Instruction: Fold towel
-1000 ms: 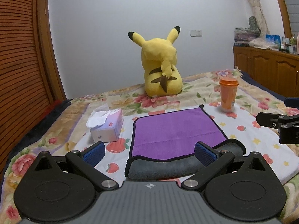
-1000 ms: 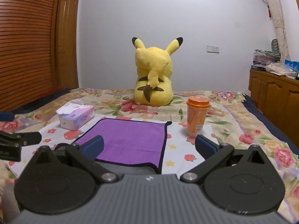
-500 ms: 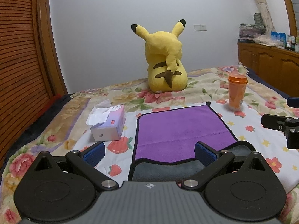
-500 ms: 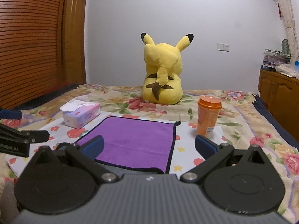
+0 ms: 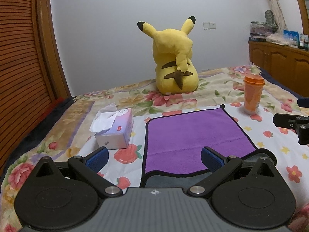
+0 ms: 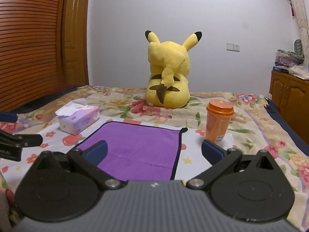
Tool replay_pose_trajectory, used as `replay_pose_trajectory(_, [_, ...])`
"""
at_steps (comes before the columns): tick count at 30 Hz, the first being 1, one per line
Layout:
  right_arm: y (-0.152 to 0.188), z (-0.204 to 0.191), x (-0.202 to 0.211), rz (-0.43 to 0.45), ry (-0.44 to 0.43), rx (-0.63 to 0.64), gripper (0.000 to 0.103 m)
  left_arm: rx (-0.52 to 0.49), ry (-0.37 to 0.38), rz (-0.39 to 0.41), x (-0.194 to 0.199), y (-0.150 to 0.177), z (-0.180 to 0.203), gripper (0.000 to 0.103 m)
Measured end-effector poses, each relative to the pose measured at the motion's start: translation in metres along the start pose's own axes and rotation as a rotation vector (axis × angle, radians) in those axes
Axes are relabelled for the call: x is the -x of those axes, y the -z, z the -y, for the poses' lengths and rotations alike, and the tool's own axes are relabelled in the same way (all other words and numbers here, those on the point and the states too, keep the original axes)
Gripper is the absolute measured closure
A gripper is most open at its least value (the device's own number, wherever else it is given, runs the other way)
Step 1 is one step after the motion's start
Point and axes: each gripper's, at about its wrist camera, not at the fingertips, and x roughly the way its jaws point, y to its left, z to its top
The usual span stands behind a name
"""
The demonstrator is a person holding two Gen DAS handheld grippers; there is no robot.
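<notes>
1. Left tongs point(image 5: 154, 159): blue-padded fingers spread wide, nothing between them, held low over the near edge of the towel point(image 5: 193, 135).
2. Right tongs point(image 6: 154, 151): fingers likewise spread wide and empty, over the towel's near right part.
3. Towel: purple with a dark border, lying flat on the flowered bedspread point(image 5: 222, 85), between the tissue box point(image 5: 114, 129) and the orange cup point(image 5: 253, 94).
4. Left view only: the towel's near edge is turned up, showing a grey underside point(image 5: 173, 181) below the purple. In the right view that edge is hidden behind the tongs' body; there the towel point(image 6: 139, 148) reads as one flat purple sheet with a faint crease across it.
5. Left view: a finger of the right tongs pokes in at the right edge, above the bedspread, clear of the towel.
6. Right view: a finger of the left tongs pokes in at the left edge, near the tissue box point(image 6: 79, 119) but apart from it.
7. Cup point(image 6: 219, 121) upright just beyond the towel's far right corner, not touching it.
8. Yellow plush toy point(image 6: 168, 75) sits at the far end of the bed, back turned, well apart from the towel.
9. Wooden cabinet point(image 5: 280, 63) along the right wall; slatted wooden door point(image 6: 29, 38) on the left.
</notes>
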Motion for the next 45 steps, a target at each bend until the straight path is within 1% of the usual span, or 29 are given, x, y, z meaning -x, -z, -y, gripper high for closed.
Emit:
replay_pose_trajectory(9, [0.0,0.007,-0.019,-0.025,-0.004,0.002,0.0,-0.012,-0.015,-0.028,-0.021,0.0,-0.008,0.0])
replay_pose_trajectory(13, [0.002,0.01,-0.027,-0.043,-0.002,0.0,0.0,-0.005,-0.023,-0.054,-0.029,0.003,-0.012,0.0])
replay_pose_trajectory(17, [0.004,0.012,-0.034,-0.06,-0.001,0.003,0.0,-0.024,-0.035,-0.082,-0.039,0.006,-0.016,0.0])
replay_pose_trajectory(24, [0.008,0.021,-0.046,-0.106,0.004,-0.016,0.0,-0.026,-0.033,-0.138,-0.06,0.009,-0.027,0.0])
replay_pose_trajectory(29, [0.014,0.023,-0.054,-0.162,-0.007,-0.022,0.002,-0.02,-0.004,-0.188,-0.075,0.012,-0.032,0.0])
replay_pose_trajectory(30, [0.016,0.023,-0.056,-0.177,-0.013,-0.023,0.004,-0.019,0.004,-0.198,-0.078,0.013,-0.033,0.0])
replay_pose_trajectory(31, [0.017,0.023,-0.059,-0.197,-0.02,-0.024,0.012,-0.016,0.012,-0.211,-0.082,0.014,-0.035,0.0])
replay_pose_trajectory(32, [0.019,0.022,-0.061,-0.218,-0.03,-0.026,0.015,-0.015,0.02,-0.221,-0.085,0.015,-0.036,0.0])
replay_pose_trajectory(39, [0.031,0.021,-0.073,-0.328,-0.074,-0.045,0.015,-0.011,0.072,-0.293,-0.107,0.023,-0.041,0.0])
replay_pose_trajectory(42, [0.035,0.022,-0.078,-0.361,-0.085,-0.058,0.015,0.004,0.1,-0.319,-0.115,0.025,-0.044,0.003])
replay_pose_trajectory(45, [0.039,0.023,-0.082,-0.39,-0.1,-0.074,0.018,0.026,0.123,-0.341,-0.121,0.027,-0.048,0.009])
